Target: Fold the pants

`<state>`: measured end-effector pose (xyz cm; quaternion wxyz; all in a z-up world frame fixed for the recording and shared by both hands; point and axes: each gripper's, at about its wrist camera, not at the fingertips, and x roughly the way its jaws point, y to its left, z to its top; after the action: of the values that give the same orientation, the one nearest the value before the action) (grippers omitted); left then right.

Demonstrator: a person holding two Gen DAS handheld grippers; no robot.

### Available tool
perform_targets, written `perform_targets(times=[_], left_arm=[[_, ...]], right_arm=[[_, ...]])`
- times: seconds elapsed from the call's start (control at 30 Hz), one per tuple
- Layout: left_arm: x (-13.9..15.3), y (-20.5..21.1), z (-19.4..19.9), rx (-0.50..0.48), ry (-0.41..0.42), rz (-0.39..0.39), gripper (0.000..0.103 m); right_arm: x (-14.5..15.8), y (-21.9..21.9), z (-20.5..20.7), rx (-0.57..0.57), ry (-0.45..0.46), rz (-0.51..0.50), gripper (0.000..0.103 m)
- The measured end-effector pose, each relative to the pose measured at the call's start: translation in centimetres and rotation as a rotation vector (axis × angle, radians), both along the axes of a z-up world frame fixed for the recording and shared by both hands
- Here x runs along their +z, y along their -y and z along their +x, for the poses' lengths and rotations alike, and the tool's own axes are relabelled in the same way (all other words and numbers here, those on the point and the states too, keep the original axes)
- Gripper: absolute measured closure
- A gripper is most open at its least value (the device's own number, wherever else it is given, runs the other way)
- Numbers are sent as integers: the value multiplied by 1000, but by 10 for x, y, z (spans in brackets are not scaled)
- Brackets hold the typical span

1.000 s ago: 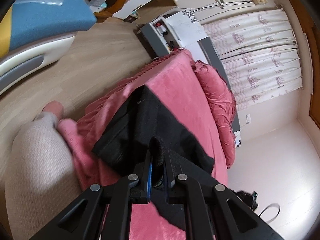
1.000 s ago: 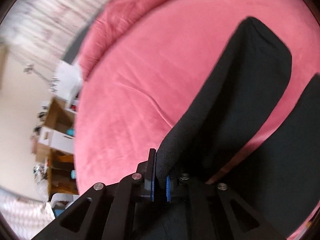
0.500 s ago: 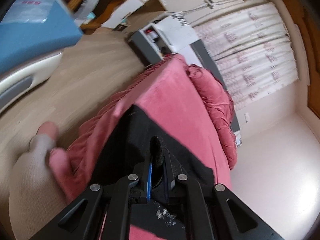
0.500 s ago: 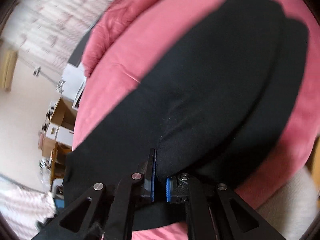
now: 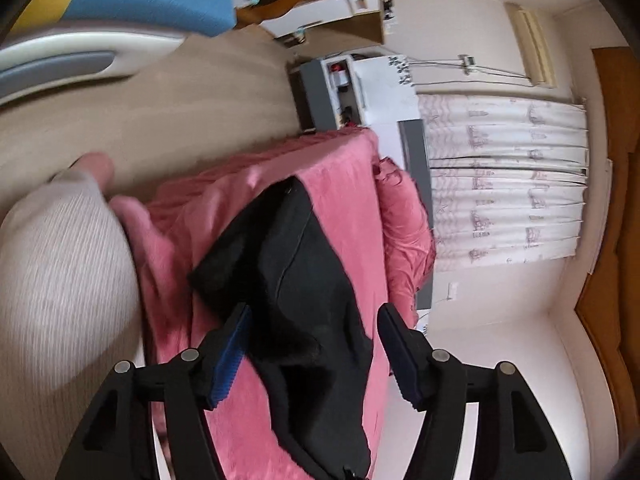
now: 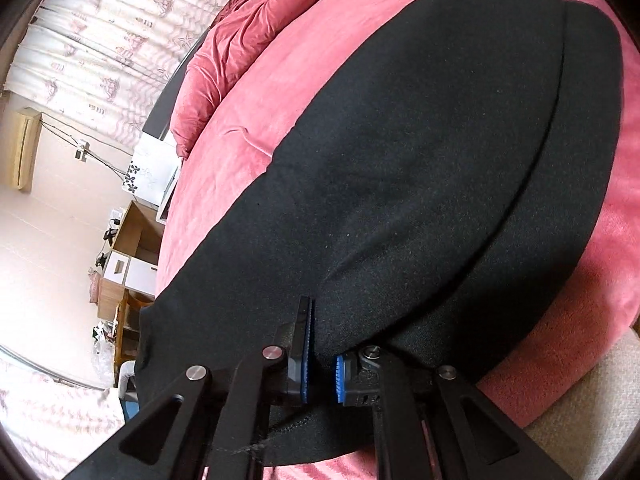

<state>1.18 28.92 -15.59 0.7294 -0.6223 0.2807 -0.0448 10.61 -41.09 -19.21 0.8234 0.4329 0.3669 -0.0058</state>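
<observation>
Black pants (image 5: 308,256) lie folded on a pink bed cover (image 5: 344,184). My left gripper (image 5: 314,312) hangs just above their near end, its jaws opening wide. The cloth lies between the blue pads (image 5: 230,348) without touching them. In the right wrist view the pants (image 6: 420,160) spread in two stacked layers across the pink cover (image 6: 256,120). My right gripper (image 6: 322,332) sits low on their near edge with a ridge of black cloth still pinched between its pads. Those jaws are only beginning to part.
A person's cream sleeve (image 5: 60,280) and hand rest at the bed's edge, the sleeve (image 6: 580,408) also showing on the right. A bunched pink duvet (image 5: 404,216) lies at the bed's far end. Beyond are wooden floor (image 5: 180,112), a grey cabinet (image 5: 316,92) and curtains (image 5: 508,180).
My left gripper has let go of the pants and its jaws have sprung wide. The right gripper has carried its fold down onto the lower layer, and its pads have eased slightly apart.
</observation>
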Motion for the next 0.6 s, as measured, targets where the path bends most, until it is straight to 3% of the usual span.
perform_targets(times=[0.13,0.2,0.23,0.27,0.33,0.5,0.6], left_arm=[[-3,17,11,-98,-61,-48,35],[-1,20,18,-115,-78,-18,39],[1,21,23,-116,-107,15,47],[3,22,27,-120,-123,28,65],[10,23,37,-144,-180,100,84],[22,22,51,-188,-236,180,89],[23,18,52,-208,-263,173,90]], right_arm=[[-4,5,-9,-2,8,15,92],[-3,4,-12,0,9,11,92],[-2,4,-13,1,9,5,92],[-1,4,-12,3,8,-2,92],[2,-1,-9,10,1,-20,92],[6,-2,-2,11,-36,-22,94],[7,-1,-1,14,-50,-6,94]])
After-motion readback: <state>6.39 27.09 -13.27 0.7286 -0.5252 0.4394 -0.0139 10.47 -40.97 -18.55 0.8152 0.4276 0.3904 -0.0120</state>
